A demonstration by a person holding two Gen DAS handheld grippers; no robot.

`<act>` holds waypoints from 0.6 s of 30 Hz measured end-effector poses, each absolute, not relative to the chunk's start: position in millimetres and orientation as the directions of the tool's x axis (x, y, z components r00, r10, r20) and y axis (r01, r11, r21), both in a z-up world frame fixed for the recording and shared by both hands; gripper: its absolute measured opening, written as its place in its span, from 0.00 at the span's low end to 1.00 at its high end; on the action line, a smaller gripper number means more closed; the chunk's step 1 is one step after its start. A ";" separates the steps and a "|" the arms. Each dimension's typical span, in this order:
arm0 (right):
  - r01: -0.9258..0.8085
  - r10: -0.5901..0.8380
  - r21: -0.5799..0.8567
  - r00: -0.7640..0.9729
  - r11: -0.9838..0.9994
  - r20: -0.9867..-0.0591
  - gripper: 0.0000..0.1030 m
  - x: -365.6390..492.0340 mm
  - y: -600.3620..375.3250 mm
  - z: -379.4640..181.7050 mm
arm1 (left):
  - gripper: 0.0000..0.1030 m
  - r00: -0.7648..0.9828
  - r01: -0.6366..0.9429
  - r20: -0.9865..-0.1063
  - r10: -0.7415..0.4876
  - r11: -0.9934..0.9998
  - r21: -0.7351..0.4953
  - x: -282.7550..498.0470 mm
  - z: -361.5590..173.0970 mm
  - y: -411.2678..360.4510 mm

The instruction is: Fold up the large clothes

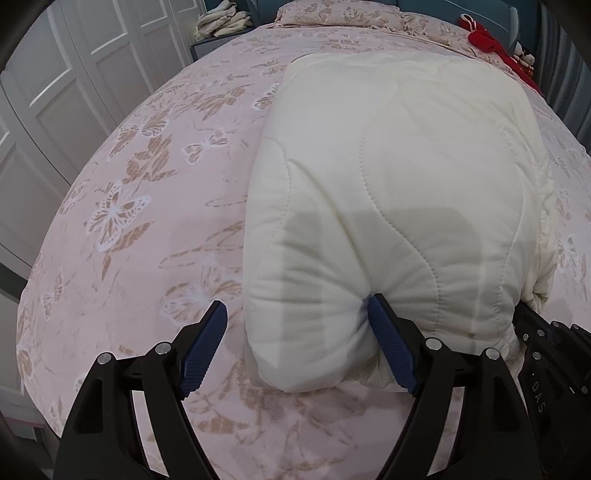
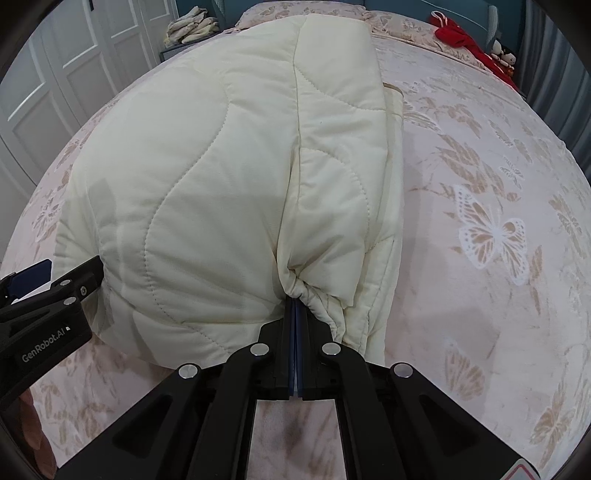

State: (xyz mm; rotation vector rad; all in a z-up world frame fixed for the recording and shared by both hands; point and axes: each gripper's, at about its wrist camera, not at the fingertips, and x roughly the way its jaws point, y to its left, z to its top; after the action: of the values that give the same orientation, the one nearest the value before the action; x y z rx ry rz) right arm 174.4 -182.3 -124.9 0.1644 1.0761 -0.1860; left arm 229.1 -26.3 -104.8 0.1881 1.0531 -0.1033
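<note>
A cream quilted jacket (image 1: 406, 166) lies folded into a thick bundle on the pink butterfly bedspread (image 1: 129, 221). My left gripper (image 1: 295, 302) stands open around the bundle's near left corner. Its right pad (image 1: 388, 339) dents the fabric, while the left pad (image 1: 207, 343) is clear of it over the bedspread. In the right wrist view the same jacket (image 2: 221, 184) fills the middle. My right gripper (image 2: 295, 301) is shut on a gathered hem at the near right edge, with cloth puckered at the tips. The left gripper (image 2: 62, 271) shows at that view's left edge.
White panelled wardrobe doors (image 1: 74, 74) run along the bed's left side. A pile of folded beige cloth (image 2: 192, 26) sits on a cabinet at the back left. A red garment (image 2: 461, 37) and small toys lie at the far right by the pillow (image 1: 332, 14).
</note>
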 end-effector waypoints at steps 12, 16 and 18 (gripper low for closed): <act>0.237 -0.045 0.078 0.473 0.968 -0.880 0.00 179.3 -187.8 -131.9 | 0.76 0.498 0.162 -0.867 0.004 0.982 0.097 230.1 -109.9 -28.0; 0.228 -0.018 0.100 0.465 0.969 -0.885 0.00 182.9 -193.1 -133.2 | 0.85 0.496 0.154 -0.868 -0.001 0.984 0.087 233.2 -111.0 -23.7; 0.221 0.005 0.117 0.451 0.968 -0.892 0.00 185.1 -197.2 -130.7 | 0.92 0.485 0.140 -0.874 -0.025 0.989 0.049 237.4 -110.4 -14.5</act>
State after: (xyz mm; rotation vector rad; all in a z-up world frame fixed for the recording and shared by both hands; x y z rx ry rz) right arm 185.1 -197.2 -130.7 0.2293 1.0969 -0.1348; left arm 237.4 -14.5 -110.4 0.1195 1.0607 -0.1007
